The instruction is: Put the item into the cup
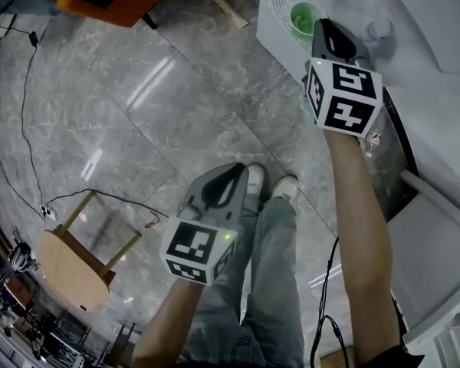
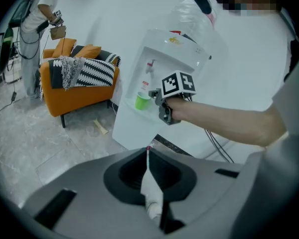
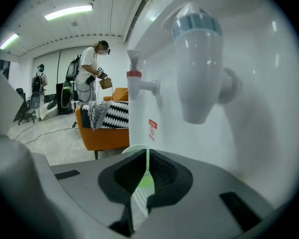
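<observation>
A green cup [image 1: 303, 18] stands in the bay of a white water dispenser [image 1: 280, 41], under its taps. My right gripper [image 1: 322, 29] reaches into the bay and is shut on the cup's rim. In the right gripper view the thin rim runs between the closed jaws [image 3: 148, 156], and the green cup [image 3: 142, 182] shows below them. The left gripper view shows that same right gripper [image 2: 155, 94] beside the cup [image 2: 142, 101]. My left gripper [image 1: 234, 173] hangs lower, over the floor, away from the dispenser. It [image 2: 148, 156] is shut on a small white packet [image 2: 152, 190] with a red tip.
A red-capped tap [image 3: 134, 83] and a blue-ringed tap [image 3: 197, 73] hang above the cup. An orange sofa [image 2: 79, 88] with a striped blanket stands left of the dispenser, with a person [image 2: 37, 29] beyond it. A wooden stool [image 1: 69, 267] and a cable [image 1: 31, 90] lie on the floor.
</observation>
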`<state>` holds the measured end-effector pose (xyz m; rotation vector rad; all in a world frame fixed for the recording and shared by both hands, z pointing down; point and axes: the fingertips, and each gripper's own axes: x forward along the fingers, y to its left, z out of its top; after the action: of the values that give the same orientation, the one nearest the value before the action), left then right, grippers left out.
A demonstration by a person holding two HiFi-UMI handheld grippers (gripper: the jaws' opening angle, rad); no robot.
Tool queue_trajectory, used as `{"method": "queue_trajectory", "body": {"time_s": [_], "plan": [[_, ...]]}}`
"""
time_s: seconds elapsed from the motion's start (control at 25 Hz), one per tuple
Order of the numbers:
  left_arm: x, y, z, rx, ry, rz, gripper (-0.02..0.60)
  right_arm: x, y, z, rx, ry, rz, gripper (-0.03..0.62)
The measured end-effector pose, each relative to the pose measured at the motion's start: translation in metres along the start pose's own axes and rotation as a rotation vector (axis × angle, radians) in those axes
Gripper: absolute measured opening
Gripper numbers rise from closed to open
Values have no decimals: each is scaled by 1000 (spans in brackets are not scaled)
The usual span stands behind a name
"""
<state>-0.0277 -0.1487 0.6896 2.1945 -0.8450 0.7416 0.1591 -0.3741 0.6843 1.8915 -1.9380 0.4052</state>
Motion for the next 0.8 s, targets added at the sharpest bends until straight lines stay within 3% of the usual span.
{"method": "queue_trajectory", "body": {"time_s": [0.28,0.8], "plan": [[10,-17,-15,25,37,-36,14,-19,19,-7,-83,5,89,11],[26,-52,14,134,18,-97,14,-95,36,3,-92,-37,208,11]]}}
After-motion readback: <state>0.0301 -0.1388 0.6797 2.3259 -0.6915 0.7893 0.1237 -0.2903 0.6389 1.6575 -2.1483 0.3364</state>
